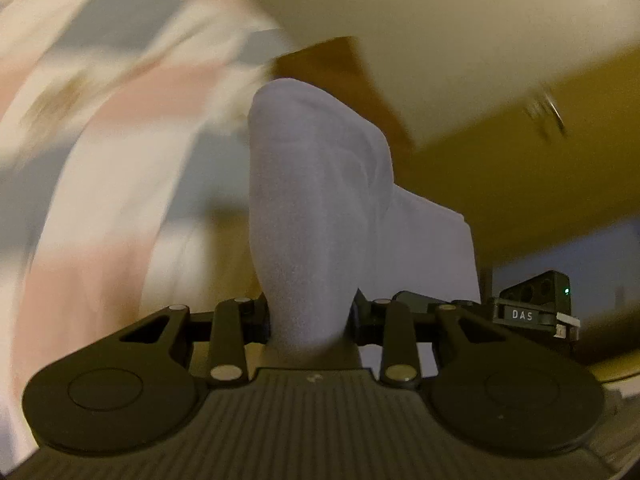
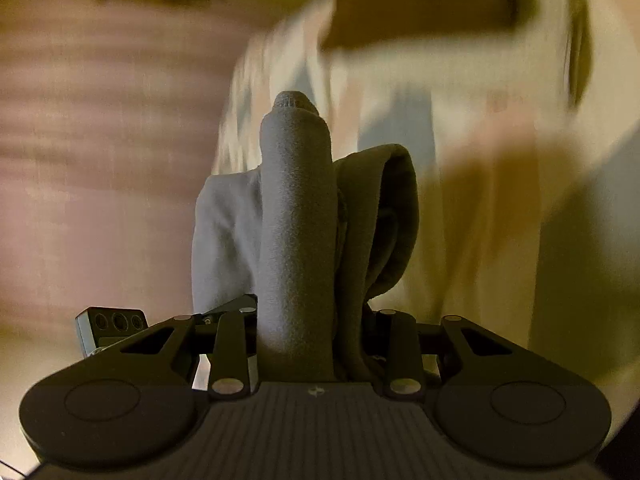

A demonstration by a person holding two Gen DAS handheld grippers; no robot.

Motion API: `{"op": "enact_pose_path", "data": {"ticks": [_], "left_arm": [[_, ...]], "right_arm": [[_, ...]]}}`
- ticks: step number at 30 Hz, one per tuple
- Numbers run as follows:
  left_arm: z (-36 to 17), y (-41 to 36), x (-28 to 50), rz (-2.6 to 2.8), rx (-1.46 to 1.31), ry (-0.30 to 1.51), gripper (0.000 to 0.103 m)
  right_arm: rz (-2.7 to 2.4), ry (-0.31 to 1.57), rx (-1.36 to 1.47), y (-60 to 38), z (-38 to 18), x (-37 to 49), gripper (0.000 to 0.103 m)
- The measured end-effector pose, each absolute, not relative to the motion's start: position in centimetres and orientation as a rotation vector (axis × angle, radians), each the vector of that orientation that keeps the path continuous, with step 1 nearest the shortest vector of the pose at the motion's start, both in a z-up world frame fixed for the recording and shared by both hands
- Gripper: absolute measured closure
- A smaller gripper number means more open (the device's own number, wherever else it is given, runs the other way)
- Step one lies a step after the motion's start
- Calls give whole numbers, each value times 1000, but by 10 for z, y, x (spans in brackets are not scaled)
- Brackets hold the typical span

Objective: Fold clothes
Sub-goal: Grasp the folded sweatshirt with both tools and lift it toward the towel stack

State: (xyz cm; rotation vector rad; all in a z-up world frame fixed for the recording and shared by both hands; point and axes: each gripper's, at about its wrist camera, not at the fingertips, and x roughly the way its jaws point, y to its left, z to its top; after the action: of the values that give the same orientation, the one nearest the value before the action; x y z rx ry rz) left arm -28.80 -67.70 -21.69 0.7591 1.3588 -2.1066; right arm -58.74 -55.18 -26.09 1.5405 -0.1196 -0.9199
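Note:
A pale grey garment (image 1: 316, 200) rises in a thick fold out of my left gripper (image 1: 310, 326), which is shut on it; the fingertips are buried in the cloth. In the right wrist view the same grey garment (image 2: 296, 220) stands bunched, with a darker fold (image 2: 384, 216) on its right, and my right gripper (image 2: 298, 344) is shut on it. Both grippers are lifted and held close together: the right gripper's camera block (image 1: 536, 304) shows at right in the left view, and the left gripper's camera block (image 2: 110, 328) at left in the right view.
A person in a patterned white, pink and grey top (image 1: 100, 120) fills the blurred background, also seen as the patterned top (image 2: 440, 120) in the right view. A cream ceiling (image 1: 460, 40), a brown panel (image 1: 340, 80) and pinkish striped blinds (image 2: 100, 100) lie behind.

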Motion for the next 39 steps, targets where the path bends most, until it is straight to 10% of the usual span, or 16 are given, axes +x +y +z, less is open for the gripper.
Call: {"op": "enact_pose_path", "data": {"ticks": [10,21,27,28,30,39], "left_arm": [[-169,-896,-465,-2469,1127,1052,74],[-260,-952,-527,-2389,1344,1060,52],[-246,-947,-490,-2412,1223,1082,58],[-247,-943,-487,-2411,1223,1086,59],[-252,-938,-481,-2401,1221,1097,68],[-220,-932,-455,-2493,1052,1108,78]], "right_arm": [[-1208,-580,1471,-655,-248,-671,70],[-1278,-658,1682,-681,-330,-683,63],[-1297,-542,1650,-672,-296,-704,22],[-1300,-506,1635,-669,-293,-705,25],[-1284,-438,1613,-664,-295,-706,70],[-1211,-469,1571,-654,-276,-715,73]]}}
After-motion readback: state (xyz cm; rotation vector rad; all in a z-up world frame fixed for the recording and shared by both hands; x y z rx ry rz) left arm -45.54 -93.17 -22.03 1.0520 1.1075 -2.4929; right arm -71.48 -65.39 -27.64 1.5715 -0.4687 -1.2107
